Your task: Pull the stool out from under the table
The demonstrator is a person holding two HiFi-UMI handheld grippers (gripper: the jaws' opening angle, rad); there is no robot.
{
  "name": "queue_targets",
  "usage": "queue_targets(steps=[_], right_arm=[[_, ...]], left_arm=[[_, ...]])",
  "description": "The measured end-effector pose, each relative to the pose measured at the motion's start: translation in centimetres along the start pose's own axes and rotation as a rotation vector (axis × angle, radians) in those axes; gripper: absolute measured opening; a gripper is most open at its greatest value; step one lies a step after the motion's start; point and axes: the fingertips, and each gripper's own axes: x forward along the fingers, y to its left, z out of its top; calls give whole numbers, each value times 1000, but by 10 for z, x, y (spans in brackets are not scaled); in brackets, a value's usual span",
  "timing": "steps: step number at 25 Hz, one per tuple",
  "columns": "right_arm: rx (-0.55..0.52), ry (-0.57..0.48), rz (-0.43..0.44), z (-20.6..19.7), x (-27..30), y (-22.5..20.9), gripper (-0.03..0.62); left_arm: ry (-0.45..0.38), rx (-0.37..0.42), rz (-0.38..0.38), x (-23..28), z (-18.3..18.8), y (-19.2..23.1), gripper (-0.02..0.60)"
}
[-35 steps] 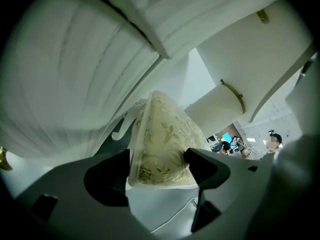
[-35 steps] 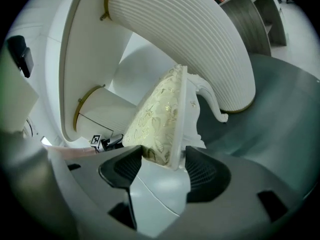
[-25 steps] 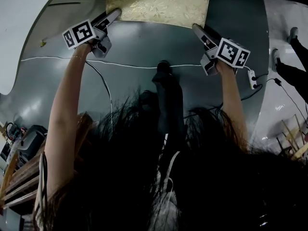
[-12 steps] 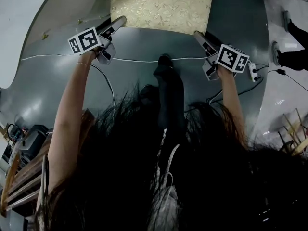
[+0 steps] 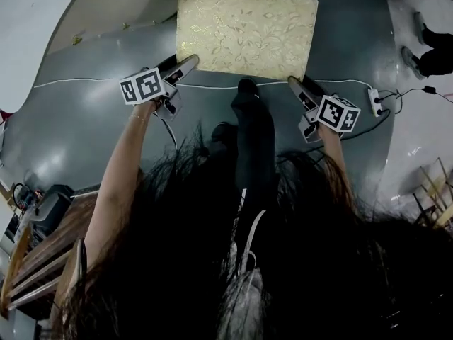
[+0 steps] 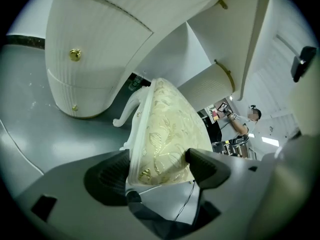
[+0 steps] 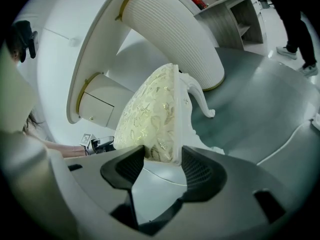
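We have the stool (image 5: pixel 246 27) by its two near corners. The left gripper (image 5: pixel 190 62) has its jaws pinched on the near-left corner of the seat, one pad against the white frame edge and the other on the cream, gold-patterned cushion. The right gripper (image 5: pixel 294 83) does the same on the near-right corner, its jaws set wide because the padded seat is thick, with both pads bearing on it. Both grippers point down and forward at the seat.

From the head view the whole cushion top is visible, standing on the grey floor (image 5: pixel 92 140) just ahead of us. In the gripper views the white ribbed table (image 6: pixel 100 49) rises behind and above the stool's far end, and a curved white leg (image 7: pixel 202 101) of the stool stands on the floor clear of it. We judge the pull to be well under way, perhaps nearly done, though we cannot tell whether the far edge of the seat is fully out from beneath the table.

The next move, as we see it, calls for an even draw on both corners so the stool comes back straight rather than twisting. Our own dark shoe (image 5: pixel 246 87) sits just beside the near edge, and a thin white cable (image 5: pixel 85 82) runs across the floor there, so we would need to step back and mind the legs catching the cable.
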Motion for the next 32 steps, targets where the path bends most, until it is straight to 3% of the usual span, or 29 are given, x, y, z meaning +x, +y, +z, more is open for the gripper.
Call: queue_targets(steps=[9, 19, 23, 30, 32], right_arm=[[-23, 11, -54, 8, -3, -3, 242], [12, 57, -95, 9, -3, -5, 242], [-5, 51, -113, 15, -4, -11, 242], [4, 94, -138, 12, -12, -9, 243], [-26, 84, -148, 19, -20, -1, 242]], left_arm=[[17, -30, 0, 0, -8, 0, 358], [99, -65, 23, 1, -13, -1, 362], [81, -89, 35, 4, -20, -1, 364], [81, -33, 30, -8, -16, -3, 364], [96, 15, 30, -20, -14, -8, 362]])
